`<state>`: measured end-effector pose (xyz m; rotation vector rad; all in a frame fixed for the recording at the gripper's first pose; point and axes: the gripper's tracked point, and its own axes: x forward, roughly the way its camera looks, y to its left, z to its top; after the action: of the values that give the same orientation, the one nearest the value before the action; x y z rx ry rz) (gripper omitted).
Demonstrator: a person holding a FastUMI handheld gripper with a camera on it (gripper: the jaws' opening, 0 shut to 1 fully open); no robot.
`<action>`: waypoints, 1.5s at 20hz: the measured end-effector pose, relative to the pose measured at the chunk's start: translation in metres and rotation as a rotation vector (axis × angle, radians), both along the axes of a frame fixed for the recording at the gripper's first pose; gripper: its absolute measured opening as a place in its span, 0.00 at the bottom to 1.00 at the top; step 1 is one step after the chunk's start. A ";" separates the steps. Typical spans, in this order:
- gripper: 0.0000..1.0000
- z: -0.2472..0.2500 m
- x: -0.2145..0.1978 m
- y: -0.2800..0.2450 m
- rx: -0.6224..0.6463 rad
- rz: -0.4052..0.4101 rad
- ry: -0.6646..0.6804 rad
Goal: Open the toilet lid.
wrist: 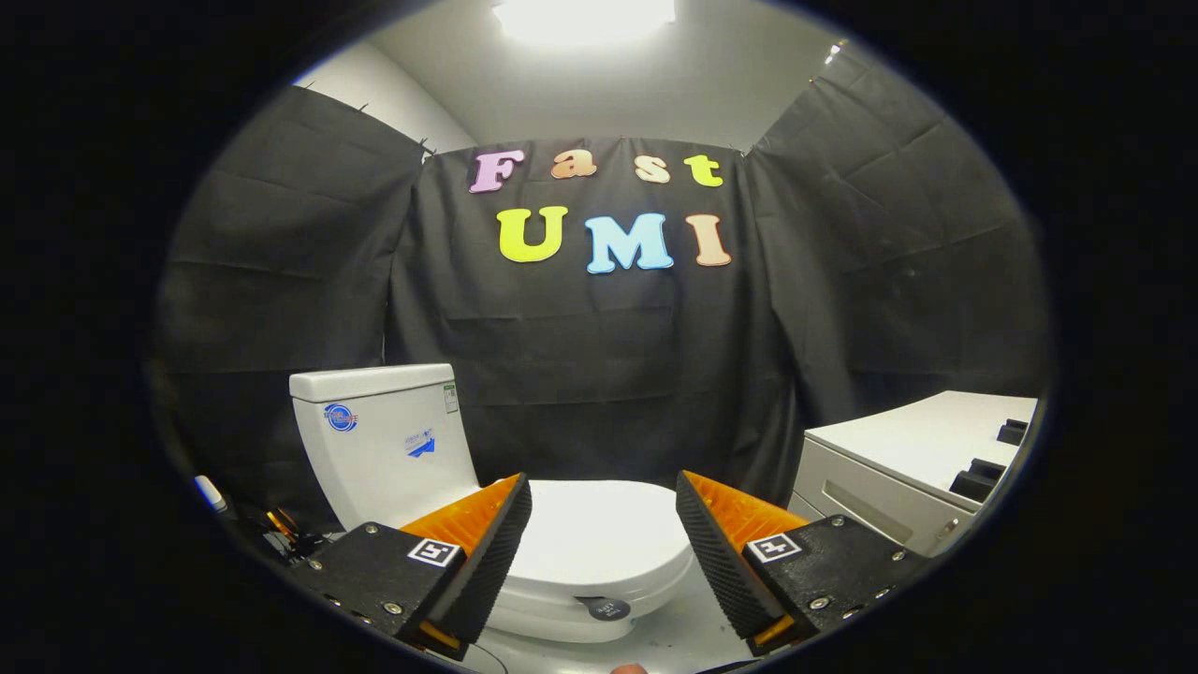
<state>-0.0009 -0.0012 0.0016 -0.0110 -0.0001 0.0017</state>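
The closed toilet lid [599, 534] lies between and beyond the spread fingers [505, 543].

The toilet lid [599, 534] is smooth, glossy white — plastic by its look — and the tank [384, 440] behind it has the same hard sheen, with paper-like stickers on its side. The gripper [604, 543], fingers spread apart, has ridged, matt pads [707, 552]; the booth wall [608, 356] is matt, creased cloth.

The gripper's [604, 487] wide-apart fingers [487, 552] cover both sides of the closed white plastic toilet lid [599, 534] and the bowl's flanks. The white ceramic tank's [384, 440] blue stickers are too small to make out. The white cabinet [898, 459] beside the toilet is cut off, and the dark blocks [983, 477] on it cannot be identified.
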 end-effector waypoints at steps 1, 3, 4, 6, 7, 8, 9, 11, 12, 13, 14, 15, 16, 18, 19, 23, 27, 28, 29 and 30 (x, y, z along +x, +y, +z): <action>0.95 -0.002 0.001 0.000 0.000 0.001 0.005; 0.95 -0.005 0.000 0.001 0.005 0.006 0.018; 0.95 -0.005 0.001 0.001 0.003 0.005 0.020; 0.95 -0.005 -0.001 0.001 -0.002 0.006 0.019; 0.95 -0.006 0.000 0.001 -0.003 0.007 0.020; 0.95 -0.006 0.000 0.001 -0.003 0.007 0.022; 0.95 -0.006 -0.001 0.001 -0.001 0.010 0.022; 0.96 -0.005 0.000 0.004 0.003 0.023 0.018; 0.96 -0.005 0.001 0.005 0.004 0.030 0.017; 0.95 -0.008 0.002 0.007 0.007 0.041 0.021; 0.96 -0.011 0.003 0.010 0.013 0.055 0.032; 0.96 -0.017 0.005 0.012 0.025 0.069 0.047; 0.96 -0.022 0.007 0.013 0.041 0.083 0.065; 0.96 -0.029 0.008 0.014 0.080 0.107 0.088; 0.96 -0.034 0.008 0.014 0.096 0.112 0.100; 0.95 -0.061 0.016 0.007 0.158 0.117 0.174; 0.96 -0.096 0.024 -0.003 0.256 0.112 0.271; 0.96 -0.104 0.026 -0.006 0.279 0.111 0.293; 0.96 -0.112 0.027 -0.010 0.293 0.108 0.310; 0.96 -0.117 0.029 -0.014 0.298 0.107 0.322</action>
<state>0.0281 -0.0154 -0.1156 0.2872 0.3208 0.1101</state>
